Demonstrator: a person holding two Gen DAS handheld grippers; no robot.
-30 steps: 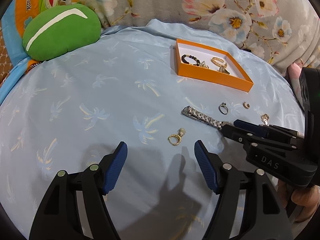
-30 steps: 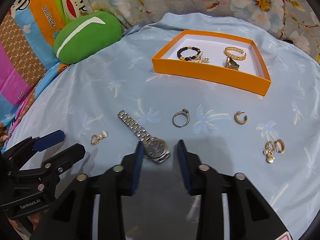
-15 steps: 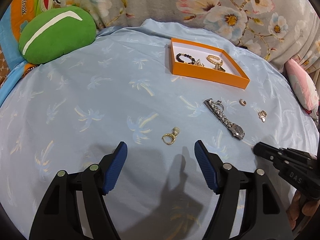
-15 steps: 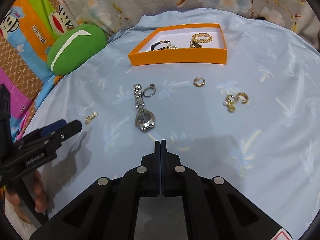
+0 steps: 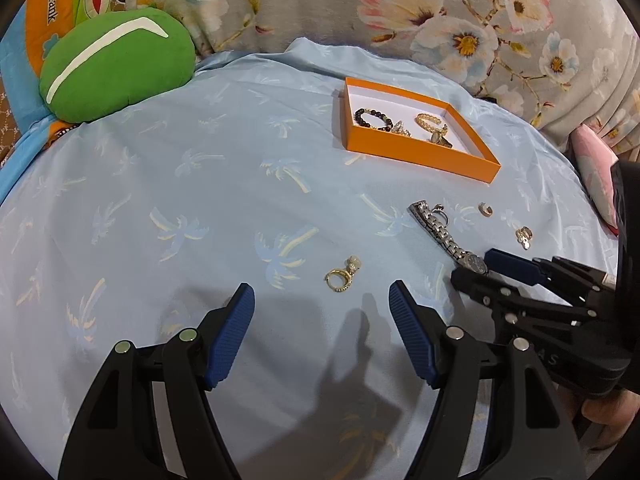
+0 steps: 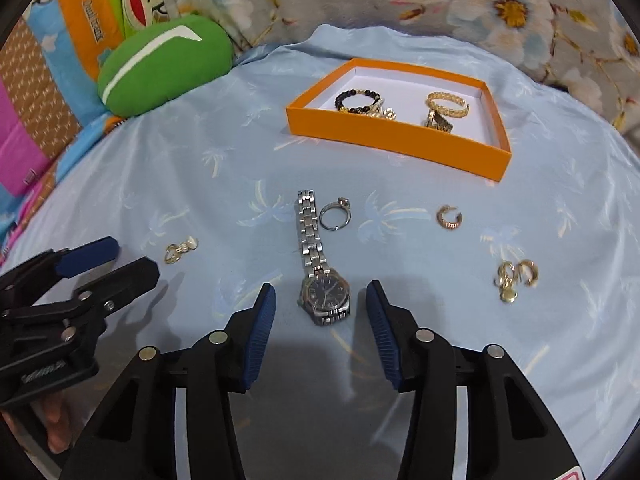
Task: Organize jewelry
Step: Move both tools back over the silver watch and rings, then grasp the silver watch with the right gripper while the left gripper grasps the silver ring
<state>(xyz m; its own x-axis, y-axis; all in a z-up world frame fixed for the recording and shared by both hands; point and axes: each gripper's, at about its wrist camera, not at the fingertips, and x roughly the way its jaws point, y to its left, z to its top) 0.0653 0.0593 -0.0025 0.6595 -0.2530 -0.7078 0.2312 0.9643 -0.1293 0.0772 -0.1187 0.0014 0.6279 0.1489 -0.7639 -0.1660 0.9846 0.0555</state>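
Steel watch flat on blue palm-print sheet, face between spread right tongs, not pinched
Left tongs spread too, hovering near gold earring; silver ring touching watch band, gold hoop and earring cluster further right; orange box beyond, holding black bead bracelet and gold bracelet; green cushion at far left

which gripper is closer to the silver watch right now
Right. The right gripper is open with the silver watch face between its fingertips; the left gripper hangs open off to the watch's left.
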